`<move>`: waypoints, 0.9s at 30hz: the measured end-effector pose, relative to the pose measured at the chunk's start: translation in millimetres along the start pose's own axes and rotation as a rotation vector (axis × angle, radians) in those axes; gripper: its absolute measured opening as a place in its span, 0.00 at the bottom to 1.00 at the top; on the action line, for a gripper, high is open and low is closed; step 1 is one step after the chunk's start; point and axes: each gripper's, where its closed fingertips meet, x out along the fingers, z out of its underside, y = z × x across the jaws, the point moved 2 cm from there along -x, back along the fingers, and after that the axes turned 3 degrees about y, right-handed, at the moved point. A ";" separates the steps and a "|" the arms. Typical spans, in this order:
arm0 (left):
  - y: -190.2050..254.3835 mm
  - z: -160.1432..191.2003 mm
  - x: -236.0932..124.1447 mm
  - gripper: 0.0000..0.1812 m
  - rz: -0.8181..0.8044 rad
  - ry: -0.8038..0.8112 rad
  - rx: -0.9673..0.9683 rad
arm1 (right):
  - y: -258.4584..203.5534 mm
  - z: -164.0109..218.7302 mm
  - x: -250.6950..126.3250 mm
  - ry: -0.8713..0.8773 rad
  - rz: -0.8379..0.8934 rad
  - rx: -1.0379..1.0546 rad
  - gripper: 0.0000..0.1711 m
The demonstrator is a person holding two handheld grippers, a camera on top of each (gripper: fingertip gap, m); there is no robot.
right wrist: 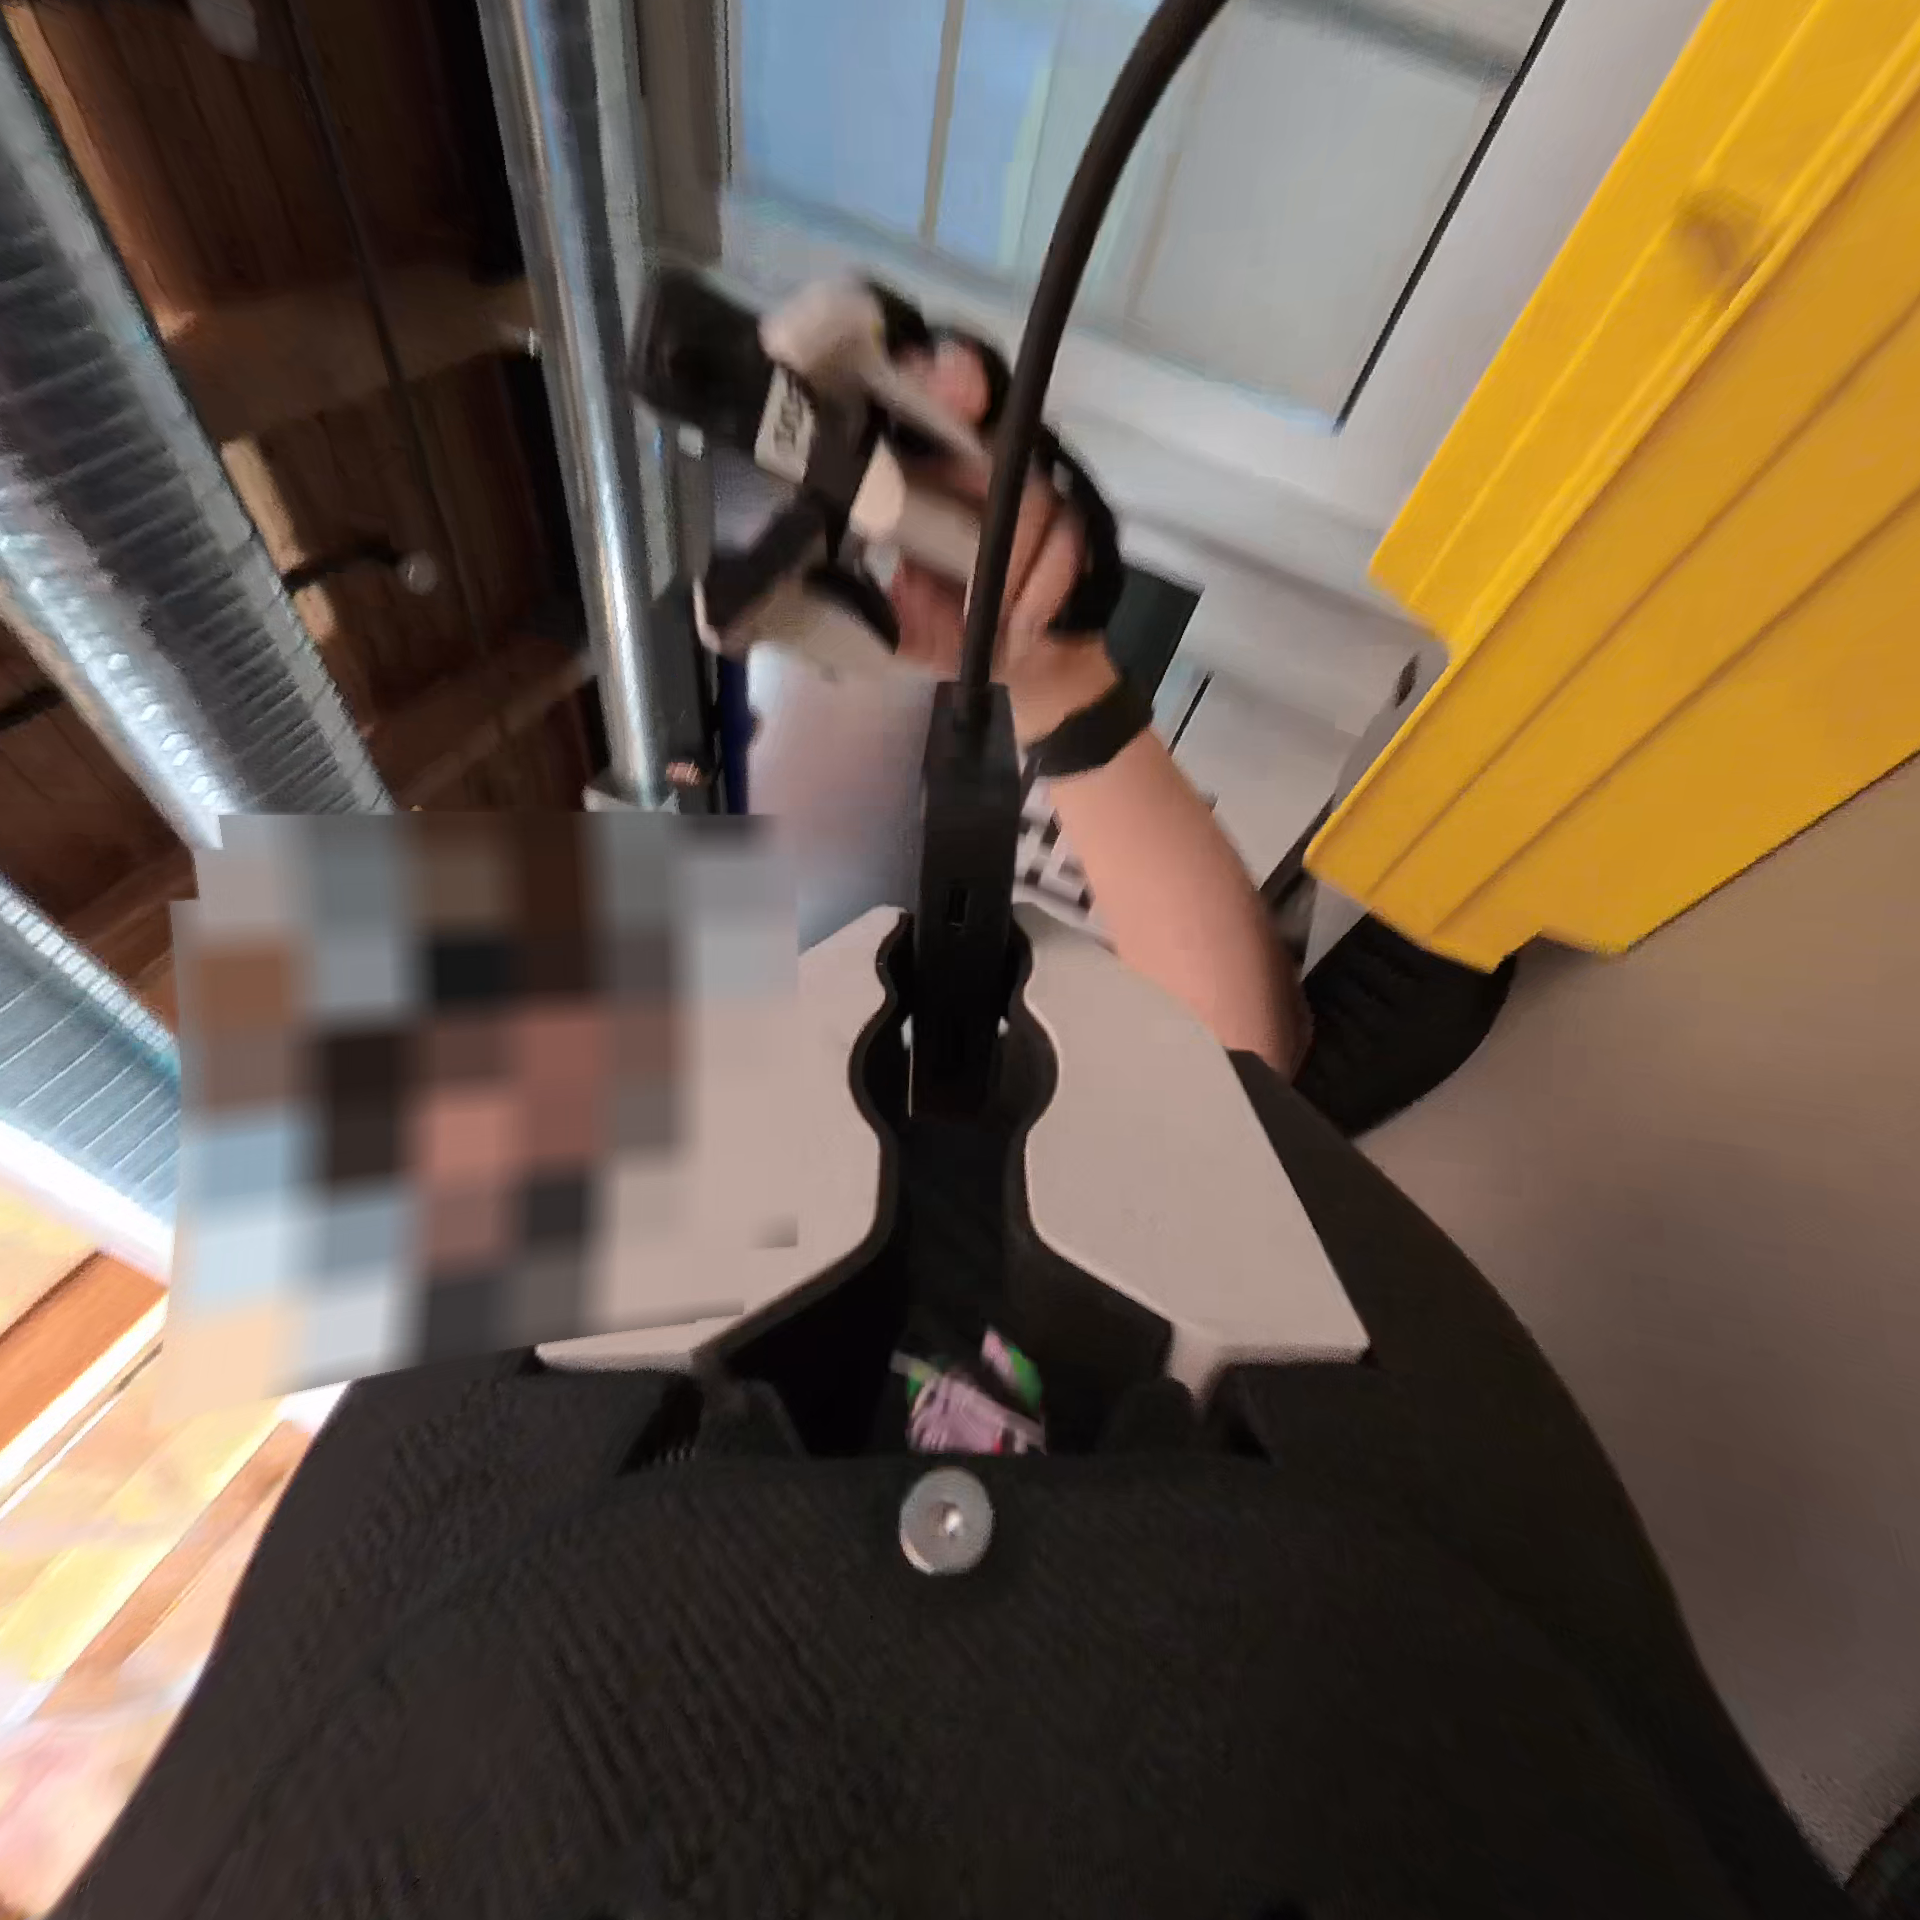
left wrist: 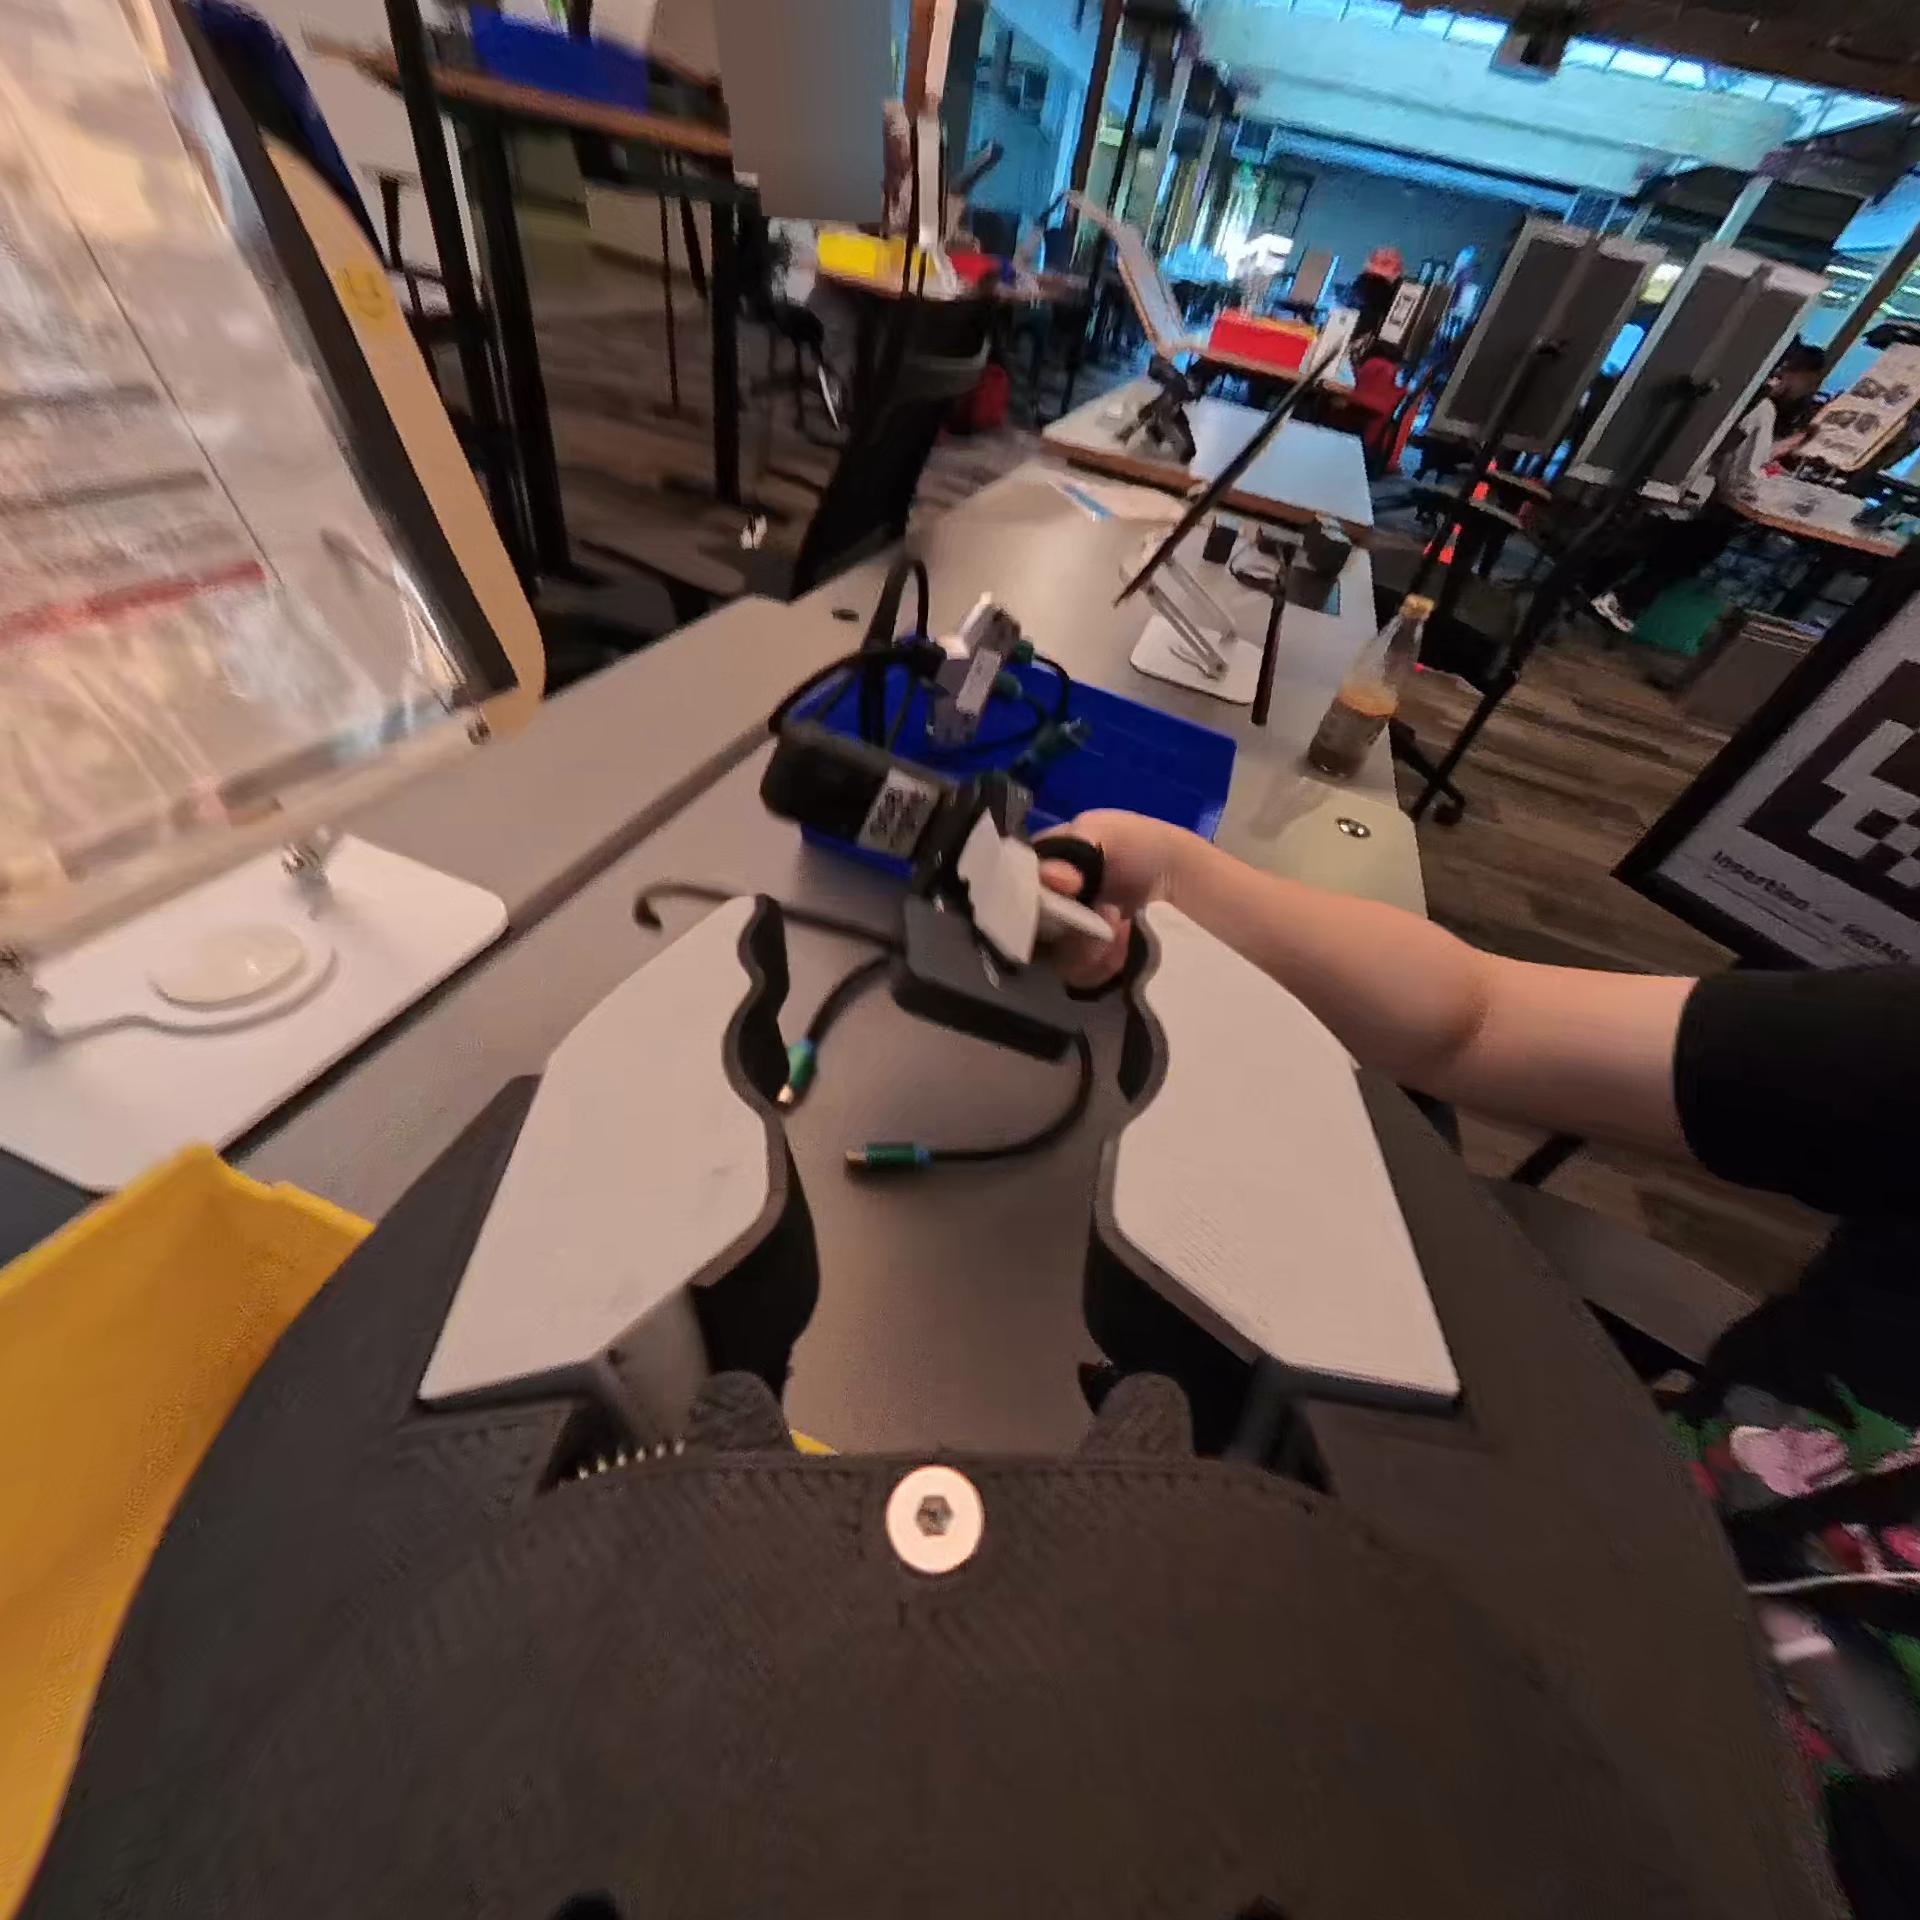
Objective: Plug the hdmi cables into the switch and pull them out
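Observation:
My left gripper (left wrist: 951,925) is open and empty, fingers spread wide above the grey table (left wrist: 623,790). Between its fingers lie two black HDMI cables, with green plugs at the left (left wrist: 795,1070) and lower middle (left wrist: 888,1155). Beyond them a person's hand holds my right gripper (left wrist: 997,894), shut on the black switch (left wrist: 966,987) and holding it just above the table. In the right wrist view my right gripper (right wrist: 961,940) clamps the switch (right wrist: 961,831) edge-on, and a black cable (right wrist: 1039,364) rises from its far end. The left gripper (right wrist: 810,468) shows blurred farther off.
A blue bin (left wrist: 1132,748) with more cables stands behind the switch. A yellow bin (left wrist: 125,1403) sits at my near left and also shows in the right wrist view (right wrist: 1662,520). A clear panel on a white stand (left wrist: 239,966) is at the left, a bottle (left wrist: 1361,696) at the far right. The gap from one gripper's tips to the other's is roughly 12 centimetres.

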 end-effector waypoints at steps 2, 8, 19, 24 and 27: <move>-6.9 9.8 8.0 0.35 -0.025 -0.055 -0.056 | -8.5 -18.2 -3.4 0.130 0.003 -0.091 0.09; -23.3 -0.1 47.7 0.35 -0.043 0.126 -0.231 | -59.5 -50.5 -17.4 0.560 0.027 -0.496 0.08; -2.8 5.5 113.2 0.23 0.128 0.368 -0.332 | -83.2 -37.3 -4.4 0.718 0.086 -0.872 0.09; 3.1 -3.3 98.5 0.07 0.302 0.415 -0.402 | -78.2 -33.7 5.3 0.560 0.334 -1.115 0.13; -11.8 -9.0 78.4 0.07 0.339 0.457 -0.553 | -86.2 -31.8 2.2 0.497 0.564 -1.409 0.19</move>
